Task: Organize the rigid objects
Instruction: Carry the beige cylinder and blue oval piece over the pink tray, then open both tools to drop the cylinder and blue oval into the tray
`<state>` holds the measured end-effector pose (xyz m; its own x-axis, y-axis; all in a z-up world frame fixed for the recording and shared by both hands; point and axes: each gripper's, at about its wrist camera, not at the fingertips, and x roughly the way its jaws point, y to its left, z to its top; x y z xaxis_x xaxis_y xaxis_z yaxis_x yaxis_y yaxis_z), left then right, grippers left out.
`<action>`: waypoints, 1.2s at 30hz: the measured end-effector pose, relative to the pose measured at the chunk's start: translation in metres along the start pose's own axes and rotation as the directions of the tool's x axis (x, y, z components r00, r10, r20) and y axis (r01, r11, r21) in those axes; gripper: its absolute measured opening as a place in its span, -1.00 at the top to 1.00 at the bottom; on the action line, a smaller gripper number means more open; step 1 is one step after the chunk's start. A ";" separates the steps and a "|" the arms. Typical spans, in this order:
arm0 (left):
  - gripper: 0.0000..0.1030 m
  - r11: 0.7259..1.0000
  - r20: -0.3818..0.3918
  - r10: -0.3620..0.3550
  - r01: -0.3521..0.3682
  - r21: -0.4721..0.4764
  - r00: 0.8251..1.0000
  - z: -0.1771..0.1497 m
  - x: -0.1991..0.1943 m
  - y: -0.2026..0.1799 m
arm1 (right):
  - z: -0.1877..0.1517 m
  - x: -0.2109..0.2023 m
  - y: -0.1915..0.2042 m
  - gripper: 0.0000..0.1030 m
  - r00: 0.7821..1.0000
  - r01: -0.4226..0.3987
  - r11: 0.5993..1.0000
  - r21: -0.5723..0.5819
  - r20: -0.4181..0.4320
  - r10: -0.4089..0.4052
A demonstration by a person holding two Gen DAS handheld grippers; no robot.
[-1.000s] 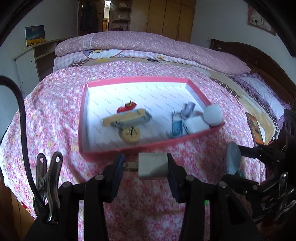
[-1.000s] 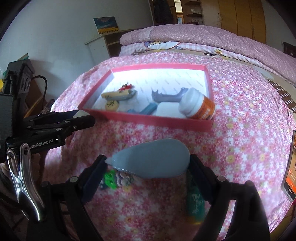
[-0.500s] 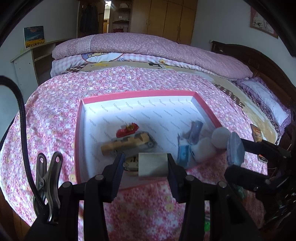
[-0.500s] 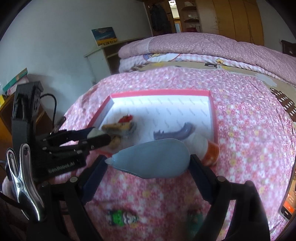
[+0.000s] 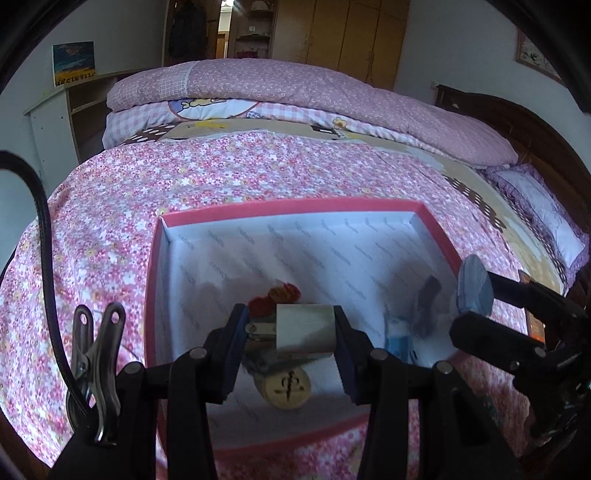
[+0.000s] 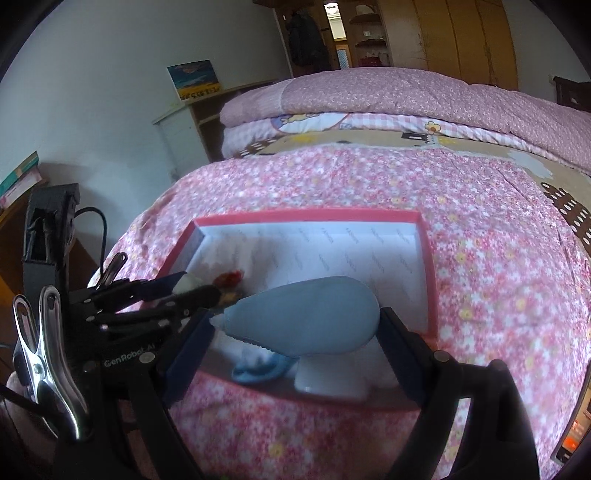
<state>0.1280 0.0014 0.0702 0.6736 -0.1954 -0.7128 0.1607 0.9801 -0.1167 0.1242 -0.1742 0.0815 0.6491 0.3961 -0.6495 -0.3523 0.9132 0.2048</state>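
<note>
Left gripper clamps a white block over the pink tray. Right gripper grips a blue teardrop object there. Floral bedspread beneath; wardrobe beyond. Books only in right view.

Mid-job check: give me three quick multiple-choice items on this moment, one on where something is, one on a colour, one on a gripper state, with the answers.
1. Where is the round wooden disc?
A. inside the pink-rimmed box
B. on the bedspread outside the box
C. on the pillow

2. What colour is the teardrop-shaped object in the right gripper?
A. orange
B. pale blue
C. green

3. What is the left gripper doing?
A. hanging open and empty
B. shut on a small white block
C. clamped on the box wall

Answers: 1 A, the disc lies on the box's white floor. 2 B, its whole shell is pale blue. 3 B, both pads press the block's sides.
</note>
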 end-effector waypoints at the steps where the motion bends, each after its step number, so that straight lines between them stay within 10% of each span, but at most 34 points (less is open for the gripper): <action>1: 0.10 1.000 0.001 0.002 -0.002 -0.002 1.000 0.002 0.002 0.001 | 0.002 0.003 -0.001 -0.74 1.000 0.000 1.000 0.006 0.000 0.000; 36: -0.14 0.999 -0.017 0.018 -0.018 -0.028 1.000 0.006 0.021 0.006 | 0.011 0.038 -0.008 -0.89 0.996 0.094 0.995 0.026 -0.009 -0.093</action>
<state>0.1474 0.0033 0.0582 0.6639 -0.1771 -0.7265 0.1280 0.9841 -0.1229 0.1590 -0.1655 0.0634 0.6734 0.3082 -0.6720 -0.2726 0.9484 0.1618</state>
